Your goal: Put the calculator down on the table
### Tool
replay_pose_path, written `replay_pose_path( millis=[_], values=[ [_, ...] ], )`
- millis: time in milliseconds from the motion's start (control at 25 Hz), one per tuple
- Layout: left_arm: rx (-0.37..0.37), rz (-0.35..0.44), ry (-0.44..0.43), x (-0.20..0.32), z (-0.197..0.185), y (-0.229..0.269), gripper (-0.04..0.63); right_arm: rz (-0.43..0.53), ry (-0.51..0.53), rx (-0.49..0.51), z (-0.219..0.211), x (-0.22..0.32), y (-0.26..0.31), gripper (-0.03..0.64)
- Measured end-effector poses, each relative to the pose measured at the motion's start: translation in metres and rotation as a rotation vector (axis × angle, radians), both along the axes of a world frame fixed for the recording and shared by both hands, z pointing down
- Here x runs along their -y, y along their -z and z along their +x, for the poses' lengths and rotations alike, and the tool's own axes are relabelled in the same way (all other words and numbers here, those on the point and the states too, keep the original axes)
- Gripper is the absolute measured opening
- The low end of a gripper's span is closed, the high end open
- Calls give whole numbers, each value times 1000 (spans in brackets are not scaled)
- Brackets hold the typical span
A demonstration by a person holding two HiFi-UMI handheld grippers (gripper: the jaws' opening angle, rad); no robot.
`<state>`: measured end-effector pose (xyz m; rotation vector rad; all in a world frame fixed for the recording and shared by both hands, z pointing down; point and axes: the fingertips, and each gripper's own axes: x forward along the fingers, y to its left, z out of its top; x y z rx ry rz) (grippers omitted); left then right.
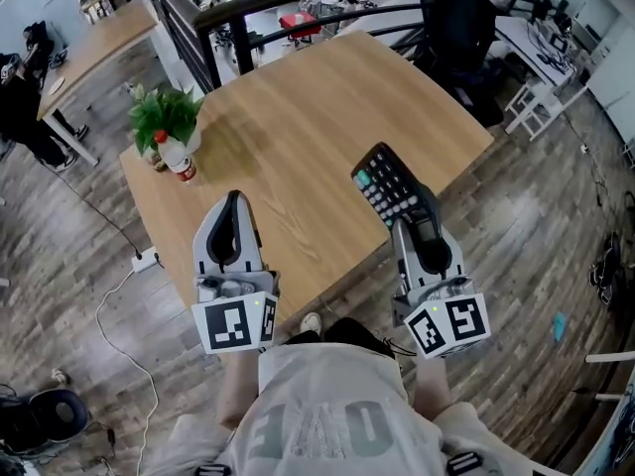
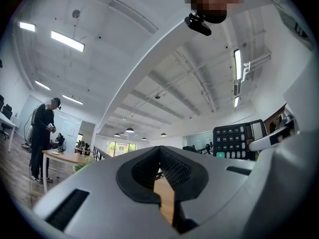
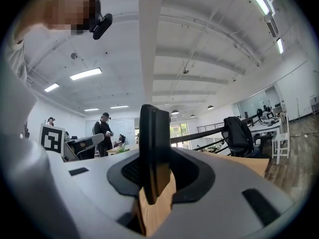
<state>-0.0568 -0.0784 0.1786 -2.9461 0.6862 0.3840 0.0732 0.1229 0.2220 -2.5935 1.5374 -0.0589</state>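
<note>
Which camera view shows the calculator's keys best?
The head view: the calculator faces up in the right gripper, keypad mostly visible. The left gripper view shows it small; the right gripper view, only its edge.

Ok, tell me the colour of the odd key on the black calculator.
The black calculator's odd key is teal green; the left gripper view shows it best.

The table point(image 1: 298, 127) is pale wood, smooth and matt; the calculator point(image 1: 389, 184) is black plastic with faintly glossy keys; the left gripper point(image 1: 234, 198) and right gripper point(image 1: 415, 214) have matt grey plastic shells and black ribbed pads point(image 2: 173, 167); the floor point(image 1: 536, 236) is grey, streaky wood plank.
</note>
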Motion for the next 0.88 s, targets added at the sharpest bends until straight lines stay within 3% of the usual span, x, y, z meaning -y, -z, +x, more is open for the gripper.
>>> replay_pose_path(
  millis=[240,560,880],
  values=[
    [43,-16,23,12,33,-6,9,-16,7,35,46,17,-8,118],
    [48,-4,142,30,62,0,9,-51,132,57,99,49,-18,118],
    [58,4,242,18,105,1,9,-54,211,57,164,42,-14,118]
  ],
)
